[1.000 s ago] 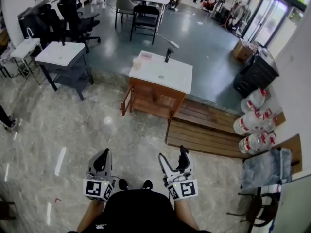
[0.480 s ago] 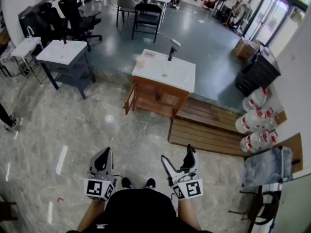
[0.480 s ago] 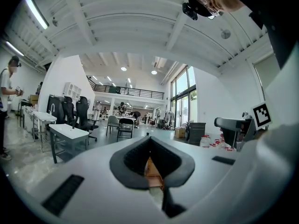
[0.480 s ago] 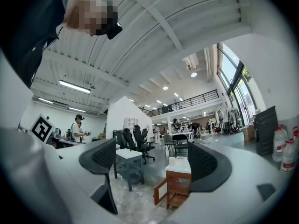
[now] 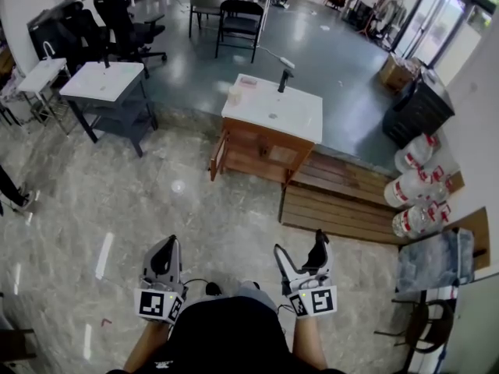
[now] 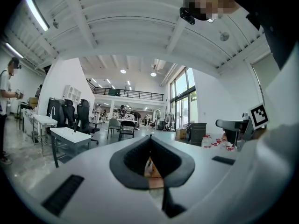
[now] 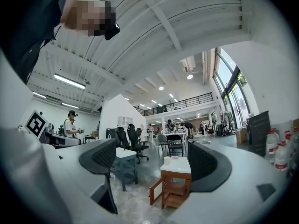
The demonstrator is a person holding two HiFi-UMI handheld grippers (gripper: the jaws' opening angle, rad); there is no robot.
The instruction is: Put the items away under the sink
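Cream in colour, the small cup (image 5: 234,97) and the flat pink item (image 5: 248,82) sit on the white sink top (image 5: 300,121) of the brown wooden cabinet (image 5: 265,156), near the black faucet (image 5: 285,79) and well apart from us across the glossy stone floor (image 5: 140,201). Our left gripper (image 5: 165,249) has its jaws together on nothing. Our right gripper (image 5: 301,249) has just been opening and stands wide and empty. We judge the light cup could tip or crumple under a hard squeeze, and the cabinet door (image 5: 219,156), only ajar, could block the way in.
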